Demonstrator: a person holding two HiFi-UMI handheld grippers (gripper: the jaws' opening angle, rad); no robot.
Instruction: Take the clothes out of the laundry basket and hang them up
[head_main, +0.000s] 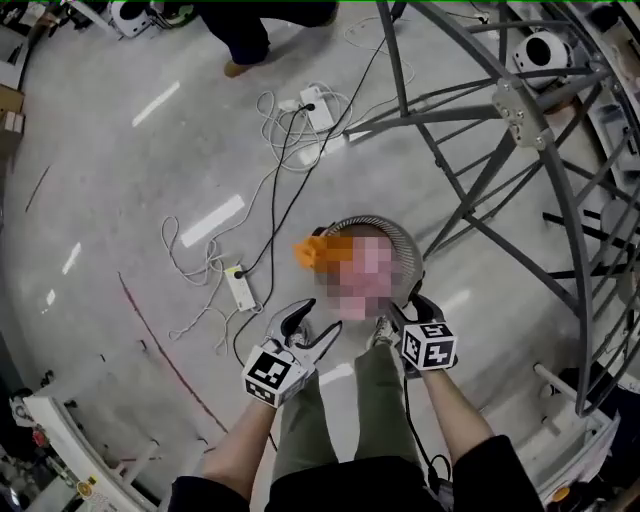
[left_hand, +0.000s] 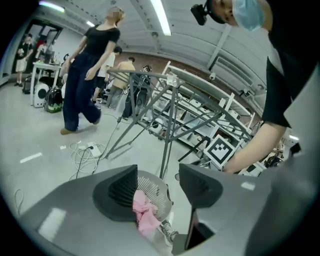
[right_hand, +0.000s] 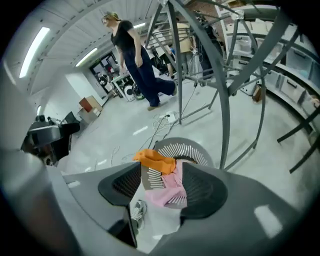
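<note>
Right now my left gripper and my right gripper both hang wide open and empty above the slatted grey laundry basket on the floor by my feet, a pink garment and an orange garment draped over its rim, near the metal drying rack.

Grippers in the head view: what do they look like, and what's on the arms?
Left claw and right claw: glossy grey shells, dark ribbed pads, each with a cube of black-and-white square markers. Black short sleeves; forearms bare.
</note>
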